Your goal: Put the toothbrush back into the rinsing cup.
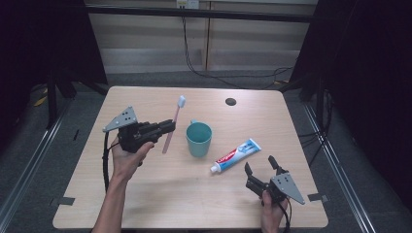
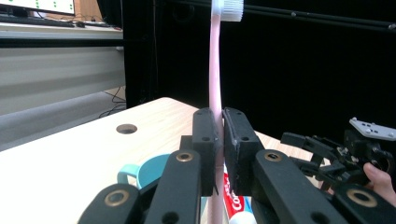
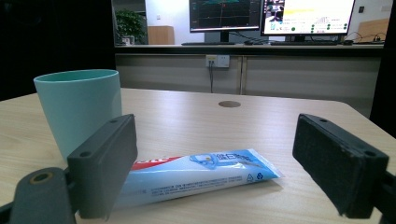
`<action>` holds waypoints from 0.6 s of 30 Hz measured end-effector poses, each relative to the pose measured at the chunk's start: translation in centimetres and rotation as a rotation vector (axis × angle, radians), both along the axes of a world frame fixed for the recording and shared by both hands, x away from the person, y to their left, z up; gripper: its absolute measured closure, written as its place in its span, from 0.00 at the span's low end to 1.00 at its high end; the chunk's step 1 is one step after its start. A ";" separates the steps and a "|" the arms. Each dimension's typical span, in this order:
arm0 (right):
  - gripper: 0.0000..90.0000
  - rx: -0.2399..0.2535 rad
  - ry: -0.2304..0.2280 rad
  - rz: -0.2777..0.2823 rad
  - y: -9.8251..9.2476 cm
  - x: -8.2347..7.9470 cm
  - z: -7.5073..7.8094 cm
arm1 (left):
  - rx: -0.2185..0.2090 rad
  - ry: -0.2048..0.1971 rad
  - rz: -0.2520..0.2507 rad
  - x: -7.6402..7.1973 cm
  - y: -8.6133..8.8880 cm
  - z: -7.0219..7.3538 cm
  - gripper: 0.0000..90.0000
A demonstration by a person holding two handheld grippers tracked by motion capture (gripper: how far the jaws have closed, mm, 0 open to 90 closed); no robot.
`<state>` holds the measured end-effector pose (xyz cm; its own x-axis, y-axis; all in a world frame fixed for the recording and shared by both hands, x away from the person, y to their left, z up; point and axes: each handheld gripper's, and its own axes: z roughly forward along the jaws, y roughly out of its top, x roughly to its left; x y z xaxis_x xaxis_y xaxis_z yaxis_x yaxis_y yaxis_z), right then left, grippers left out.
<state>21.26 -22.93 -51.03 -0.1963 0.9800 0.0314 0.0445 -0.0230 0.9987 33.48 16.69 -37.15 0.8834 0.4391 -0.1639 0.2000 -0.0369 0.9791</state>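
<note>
A pink toothbrush [image 1: 173, 124] with a white head is clamped in my left gripper [image 1: 168, 127], held off the table left of the teal cup [image 1: 199, 139]. In the left gripper view the handle [image 2: 215, 84] rises straight up between the shut pads [image 2: 205, 140], head at the top. A blue and white toothpaste tube [image 1: 236, 155] lies flat right of the cup. My right gripper [image 1: 261, 164] rests near the front right, jaws wide apart, just short of the tube's cap end. In the right gripper view the tube [image 3: 196, 175] lies ahead between the open pads [image 3: 105, 161], untouched.
The wooden table [image 1: 160, 189] has a small round hole [image 1: 231, 101] near its far edge. Black cables trail on the floor behind the table. A dark curtain bounds the right side. A wide bare stretch of tabletop lies in the front middle.
</note>
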 end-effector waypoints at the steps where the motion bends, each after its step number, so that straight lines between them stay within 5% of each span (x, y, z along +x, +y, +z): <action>1: 0.15 0.001 0.000 -0.001 0.0 0.0 0.0 | -0.001 0.002 0.004 0.1 -0.1 0.0 0.93; 18: 0.15 0.002 0.000 -0.001 0.0 0.0 0.0 | 0.001 0.022 0.024 1.4 -1.7 0.8 0.93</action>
<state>21.27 -22.95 -51.03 -0.1955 0.9801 0.0337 0.0449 -0.0254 0.9987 34.88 14.99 -36.40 0.8689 0.4600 -0.1828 0.2224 -0.0328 0.9744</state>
